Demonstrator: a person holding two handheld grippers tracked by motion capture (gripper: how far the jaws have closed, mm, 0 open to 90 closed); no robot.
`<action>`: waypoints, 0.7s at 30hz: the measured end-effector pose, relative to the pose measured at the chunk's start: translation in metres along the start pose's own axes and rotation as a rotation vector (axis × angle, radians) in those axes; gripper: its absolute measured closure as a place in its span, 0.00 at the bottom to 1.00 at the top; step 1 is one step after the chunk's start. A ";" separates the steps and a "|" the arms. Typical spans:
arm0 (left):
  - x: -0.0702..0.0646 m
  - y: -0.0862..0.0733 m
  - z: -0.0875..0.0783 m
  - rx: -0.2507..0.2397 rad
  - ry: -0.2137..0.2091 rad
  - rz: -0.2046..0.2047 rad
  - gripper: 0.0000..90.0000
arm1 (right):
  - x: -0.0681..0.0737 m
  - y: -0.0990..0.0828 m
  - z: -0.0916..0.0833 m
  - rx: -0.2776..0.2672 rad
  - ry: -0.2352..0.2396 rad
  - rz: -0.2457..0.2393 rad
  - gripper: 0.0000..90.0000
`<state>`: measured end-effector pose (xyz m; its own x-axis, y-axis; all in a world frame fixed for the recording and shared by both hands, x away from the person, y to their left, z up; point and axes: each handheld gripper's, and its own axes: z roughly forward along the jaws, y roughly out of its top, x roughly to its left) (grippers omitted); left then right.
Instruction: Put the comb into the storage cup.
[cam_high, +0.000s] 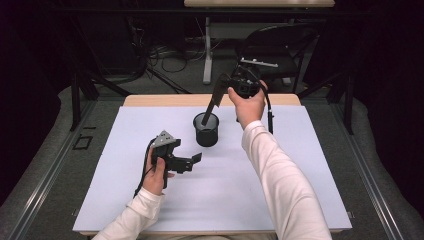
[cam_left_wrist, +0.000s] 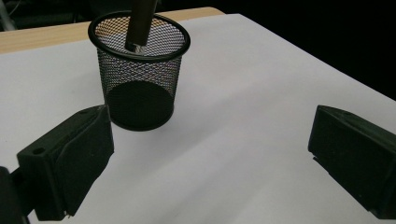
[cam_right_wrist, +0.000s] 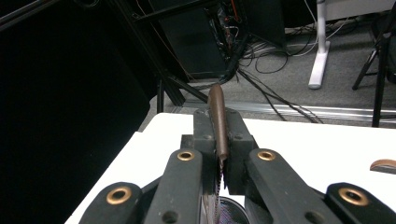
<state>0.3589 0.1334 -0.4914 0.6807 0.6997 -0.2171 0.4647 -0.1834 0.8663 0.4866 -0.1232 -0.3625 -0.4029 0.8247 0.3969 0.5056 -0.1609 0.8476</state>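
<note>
A black wire-mesh cup (cam_high: 206, 131) stands upright at the middle of the white sheet (cam_high: 280, 180). My right gripper (cam_high: 214, 102) reaches down and to the left from above the cup's far side. It is shut on a slim brown stick with fine teeth (cam_right_wrist: 217, 116). The stick's lower end (cam_left_wrist: 139, 28) is inside the cup's rim (cam_left_wrist: 140, 51). My left gripper (cam_high: 187, 152) is low over the sheet, in front and to the left of the cup and apart from it. Its jaws point toward the cup (cam_left_wrist: 140, 88) and stand wide open with nothing between them.
The sheet covers most of a wooden table (cam_high: 150, 100). Behind the table are a dark chair (cam_high: 280, 45), a white desk leg (cam_high: 207, 55) and loose cables (cam_high: 165, 55) on the floor. Black frame posts (cam_high: 75, 95) stand at the table's left and right.
</note>
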 end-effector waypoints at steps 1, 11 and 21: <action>0.000 0.000 0.000 -0.001 -0.002 -0.001 0.01 | 0.000 -0.001 0.002 0.002 -0.001 -0.001 0.96; 0.002 0.000 -0.002 -0.003 0.004 -0.007 0.01 | -0.001 -0.016 0.016 0.027 -0.015 -0.014 0.96; 0.001 0.000 -0.002 0.000 0.008 -0.004 0.01 | -0.007 -0.029 0.024 0.044 -0.021 -0.009 0.96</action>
<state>0.3585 0.1355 -0.4914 0.6746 0.7056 -0.2168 0.4674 -0.1810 0.8653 0.4934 -0.1113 -0.3986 -0.3917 0.8373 0.3815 0.5350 -0.1300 0.8348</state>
